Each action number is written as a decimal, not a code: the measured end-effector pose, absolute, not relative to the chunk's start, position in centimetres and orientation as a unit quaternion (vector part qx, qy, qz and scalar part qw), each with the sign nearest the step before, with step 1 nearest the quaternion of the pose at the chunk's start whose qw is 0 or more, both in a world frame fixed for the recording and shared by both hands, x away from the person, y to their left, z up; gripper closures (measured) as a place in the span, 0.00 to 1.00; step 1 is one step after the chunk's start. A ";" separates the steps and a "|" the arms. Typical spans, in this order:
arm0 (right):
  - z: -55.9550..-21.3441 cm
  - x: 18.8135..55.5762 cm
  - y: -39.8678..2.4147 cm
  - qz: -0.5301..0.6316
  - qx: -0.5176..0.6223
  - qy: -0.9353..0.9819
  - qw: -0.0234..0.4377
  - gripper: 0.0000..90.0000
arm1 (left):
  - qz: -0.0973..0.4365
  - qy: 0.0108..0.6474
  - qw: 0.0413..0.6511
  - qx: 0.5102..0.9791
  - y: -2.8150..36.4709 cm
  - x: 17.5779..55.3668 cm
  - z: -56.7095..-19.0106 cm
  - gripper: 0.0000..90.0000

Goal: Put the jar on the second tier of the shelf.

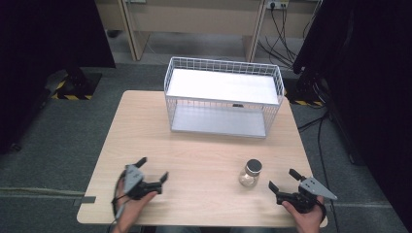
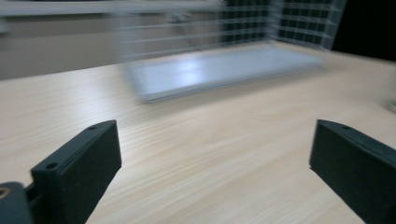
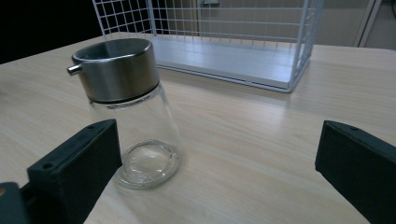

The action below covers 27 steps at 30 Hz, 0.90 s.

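Wire basket (image 1: 223, 97) sits at far centre of table (image 1: 145, 136), open side toward person. Glass jar (image 1: 250, 173) stands upright on near-right part of table, well in front of basket. Right gripper (image 1: 286, 180) just right of jar, near edge. Left gripper (image 1: 153, 169) at near-left, well apart from jar. In right gripper view, jar (image 3: 130, 112) is beside left jaw, basket (image 3: 224, 42) behind it.

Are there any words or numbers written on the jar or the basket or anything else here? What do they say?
No readable text here.
The glass jar and its metal lid are plain, with no label.
The white wire basket has a small dark mark on its front edge, too small to read.
The left gripper view is blurred.
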State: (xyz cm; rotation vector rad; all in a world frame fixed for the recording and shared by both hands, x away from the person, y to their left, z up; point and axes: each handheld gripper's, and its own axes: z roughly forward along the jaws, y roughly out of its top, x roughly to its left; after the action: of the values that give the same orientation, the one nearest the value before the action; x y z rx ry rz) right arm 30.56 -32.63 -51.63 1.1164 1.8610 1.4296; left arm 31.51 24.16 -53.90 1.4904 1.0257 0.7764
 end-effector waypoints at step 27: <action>-50.8 31.6 -26.9 0.548 0.366 0.705 0.264 0.07 | 0.337 0.440 0.550 0.625 24.4 31.8 -53.9 0.05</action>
State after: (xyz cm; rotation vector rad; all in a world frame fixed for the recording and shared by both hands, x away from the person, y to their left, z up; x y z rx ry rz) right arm 31.62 -26.92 -50.84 0.9887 1.9060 1.4803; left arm 31.82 24.40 -53.92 1.4789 1.0405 0.7969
